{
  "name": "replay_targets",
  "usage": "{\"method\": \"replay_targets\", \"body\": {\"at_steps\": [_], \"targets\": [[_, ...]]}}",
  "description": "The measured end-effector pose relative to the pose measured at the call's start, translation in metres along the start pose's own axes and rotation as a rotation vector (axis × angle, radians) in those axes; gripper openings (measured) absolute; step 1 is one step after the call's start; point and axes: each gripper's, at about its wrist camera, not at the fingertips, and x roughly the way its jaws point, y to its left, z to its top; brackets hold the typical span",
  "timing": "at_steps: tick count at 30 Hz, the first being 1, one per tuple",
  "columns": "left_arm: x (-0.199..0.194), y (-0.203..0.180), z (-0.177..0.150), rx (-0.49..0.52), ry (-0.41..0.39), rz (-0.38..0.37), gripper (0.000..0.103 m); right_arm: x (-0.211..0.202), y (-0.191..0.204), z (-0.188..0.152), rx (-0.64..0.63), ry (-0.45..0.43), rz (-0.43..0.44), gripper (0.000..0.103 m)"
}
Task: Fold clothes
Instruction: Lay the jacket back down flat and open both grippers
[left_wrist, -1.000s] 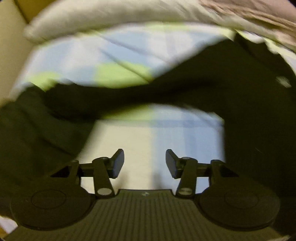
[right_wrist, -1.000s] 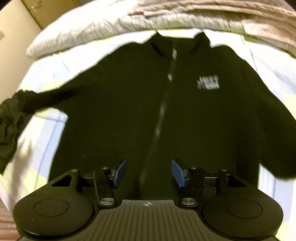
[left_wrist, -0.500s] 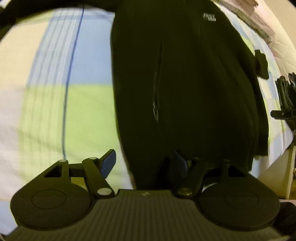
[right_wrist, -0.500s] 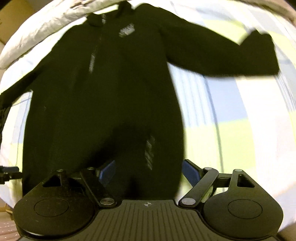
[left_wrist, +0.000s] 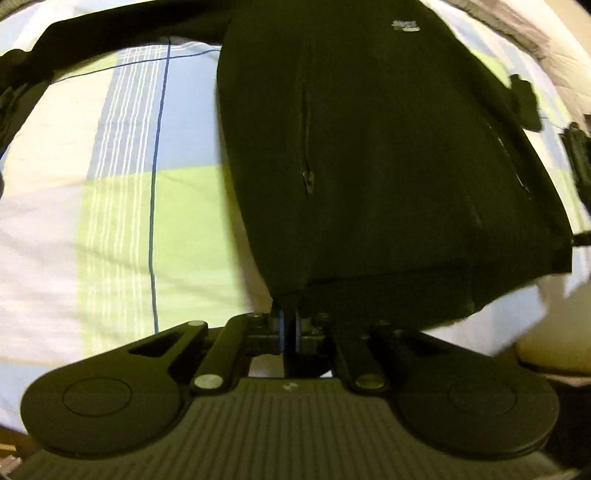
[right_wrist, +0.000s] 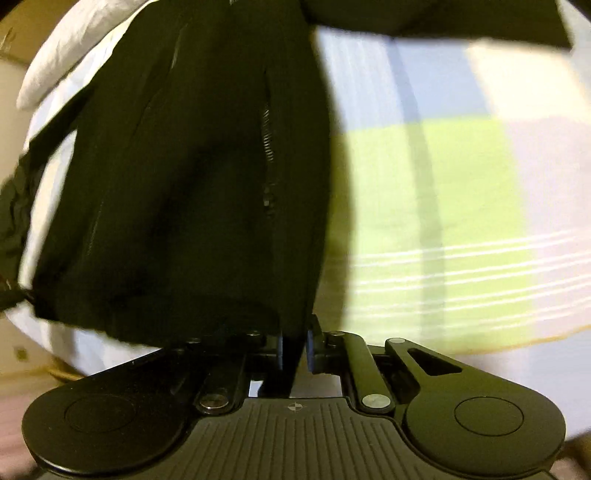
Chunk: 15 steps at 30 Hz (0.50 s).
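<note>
A black zip-up jacket (left_wrist: 369, 147) lies front up on a bed, with a small white chest logo (left_wrist: 405, 25) and a centre zipper. My left gripper (left_wrist: 290, 328) is shut on the jacket's bottom hem at its left corner. In the right wrist view the same jacket (right_wrist: 192, 166) fills the left half, and my right gripper (right_wrist: 293, 350) is shut on the hem at the right corner. One sleeve (left_wrist: 110, 33) stretches out to the left, the other sleeve (right_wrist: 443, 22) to the right.
The bed sheet (left_wrist: 122, 206) is checked in white, pale blue and lime green with thin stripes. A white pillow (right_wrist: 66, 48) lies at the head of the bed. The bed's near edge (left_wrist: 535, 339) drops off at the lower right.
Both grippers moved down to the jacket's bottom hem and went from open to shut on its two corners.
</note>
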Motion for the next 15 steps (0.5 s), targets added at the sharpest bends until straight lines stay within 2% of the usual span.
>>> {"method": "replay_targets", "body": {"at_steps": [1,4,6,9,11,12,13,15], "targets": [[-0.001,-0.005,-0.006,0.008,0.016,-0.003,0.005,-0.008,-0.008,-0.003,0.0,0.013,-0.005,0.001],[0.022,-0.023,-0.02,0.002,0.086,0.013,0.005,-0.008,-0.024,-0.01,0.017,0.033,-0.012,0.002],[0.033,-0.032,-0.024,0.011,0.124,0.055,0.005,0.005,-0.026,-0.011,0.028,0.047,-0.023,0.002],[0.03,-0.036,-0.022,0.037,0.145,0.103,0.014,0.014,-0.018,-0.009,0.014,0.061,-0.053,0.003],[0.019,-0.031,-0.016,0.048,0.137,0.132,0.014,0.007,-0.021,-0.009,0.016,0.057,-0.071,0.02],[0.013,-0.027,-0.012,0.049,0.128,0.146,0.016,0.002,-0.021,-0.008,0.018,0.046,-0.101,0.046],[0.007,-0.023,-0.006,0.046,0.114,0.156,0.019,-0.005,-0.022,-0.007,0.027,0.022,-0.119,0.067],[-0.002,-0.017,0.008,0.047,0.083,0.169,0.022,-0.021,-0.023,-0.005,0.05,-0.031,-0.143,0.07]]}}
